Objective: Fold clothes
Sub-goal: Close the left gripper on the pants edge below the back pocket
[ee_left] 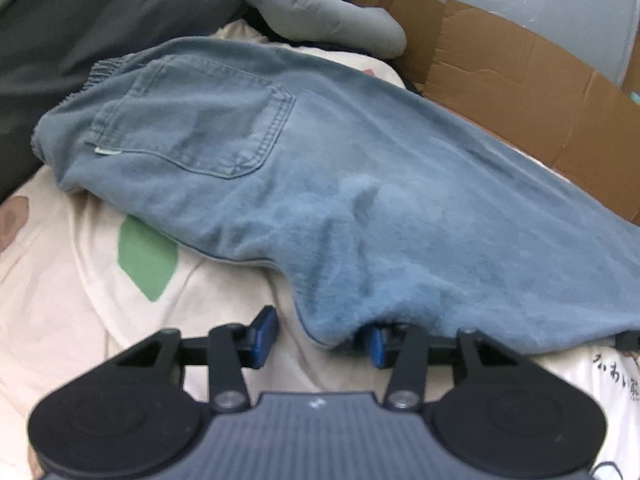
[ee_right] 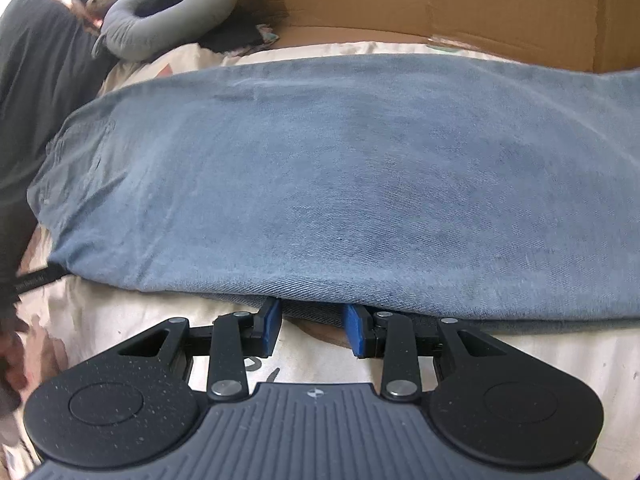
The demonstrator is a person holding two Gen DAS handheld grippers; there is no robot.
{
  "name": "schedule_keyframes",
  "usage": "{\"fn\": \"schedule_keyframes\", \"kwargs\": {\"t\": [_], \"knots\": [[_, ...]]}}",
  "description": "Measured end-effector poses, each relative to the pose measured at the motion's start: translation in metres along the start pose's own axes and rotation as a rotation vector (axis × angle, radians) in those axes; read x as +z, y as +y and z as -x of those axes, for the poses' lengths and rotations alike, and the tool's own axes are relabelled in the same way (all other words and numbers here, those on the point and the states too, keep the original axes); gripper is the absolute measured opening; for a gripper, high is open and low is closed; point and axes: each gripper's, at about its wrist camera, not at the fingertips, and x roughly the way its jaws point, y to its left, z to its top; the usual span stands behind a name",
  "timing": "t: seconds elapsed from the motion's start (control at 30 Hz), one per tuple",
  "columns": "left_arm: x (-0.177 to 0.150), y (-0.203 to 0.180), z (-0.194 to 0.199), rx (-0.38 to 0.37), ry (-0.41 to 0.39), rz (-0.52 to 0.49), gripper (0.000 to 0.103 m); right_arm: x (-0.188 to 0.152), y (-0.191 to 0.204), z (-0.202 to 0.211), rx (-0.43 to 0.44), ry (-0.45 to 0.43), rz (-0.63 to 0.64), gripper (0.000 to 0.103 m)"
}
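Faded blue denim trousers [ee_left: 320, 168], spread on cream patterned bedding [ee_left: 80, 300]. Left gripper [ee_left: 318, 338] jaws parted at hem; right gripper [ee_right: 312, 326] likewise spread against fold edge.

The left gripper [ee_left: 318, 336] sits low and near, its two blue-padded fingers spread wide apart, nothing pinched between them. Its left finger [ee_left: 264, 336] stands clear and fully in sight, while the right one [ee_left: 377, 345] is tucked under the near edge of the jeans [ee_left: 360, 200], only partly showing. The right gripper [ee_right: 313, 330] is held the same way, low and level, jaws parted, both pad tips reaching just beneath the hem of cloth. At the far left edge of the right wrist view a blurred hand [ee_right: 12, 352] shows.
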Motion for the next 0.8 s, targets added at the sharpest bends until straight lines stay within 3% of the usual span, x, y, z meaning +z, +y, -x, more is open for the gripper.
{"fn": "schedule_keyframes", "kwargs": {"t": [0.03,0.07,0.1,0.53,0.67,0.8], "knots": [[0.000,0.000,-0.001,-0.007,0.003,0.001,0.040,0.000,-0.002,0.002,0.004,-0.001,-0.018,0.040],[0.000,-0.001,-0.002,-0.016,0.009,0.001,0.023,0.000,-0.004,0.004,0.009,-0.001,-0.035,0.039],[0.001,-0.001,-0.003,-0.024,0.015,0.000,0.021,-0.001,-0.006,0.006,0.014,-0.003,-0.046,0.039],[0.012,0.000,0.005,-0.019,0.029,0.016,0.018,-0.023,-0.069,0.055,0.012,-0.097,-0.255,0.041],[0.014,0.000,0.000,-0.013,0.034,0.043,0.018,-0.029,-0.098,0.074,-0.029,-0.174,-0.358,0.054],[0.015,0.001,-0.005,-0.008,0.053,0.055,0.018,-0.038,-0.127,0.090,-0.096,-0.252,-0.454,0.054]]}}
